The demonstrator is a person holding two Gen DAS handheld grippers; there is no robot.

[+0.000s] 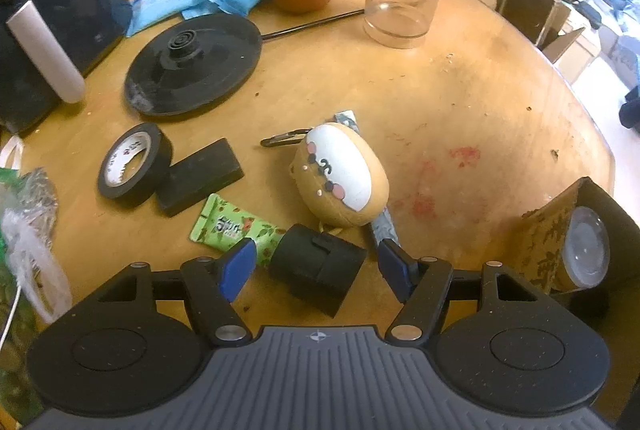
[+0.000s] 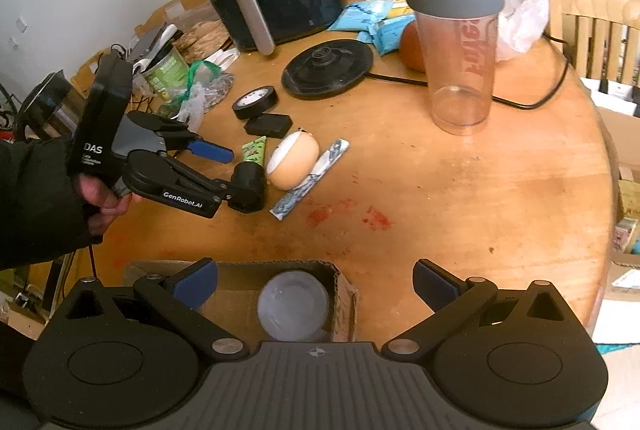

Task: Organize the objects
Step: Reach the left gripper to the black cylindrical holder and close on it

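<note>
The left gripper (image 1: pixel 318 266) has its blue fingers (image 1: pixel 237 268) spread fairly wide on either side of a black cylinder (image 1: pixel 316 270) lying near the middle of the round wooden surface (image 1: pixel 460 102); whether the pads touch it I cannot tell. The right gripper (image 2: pixel 316 284) hangs with fingers wide and empty above a cardboard box (image 2: pixel 344 294) at the near edge, a clear cup (image 2: pixel 294 304) inside.
</note>
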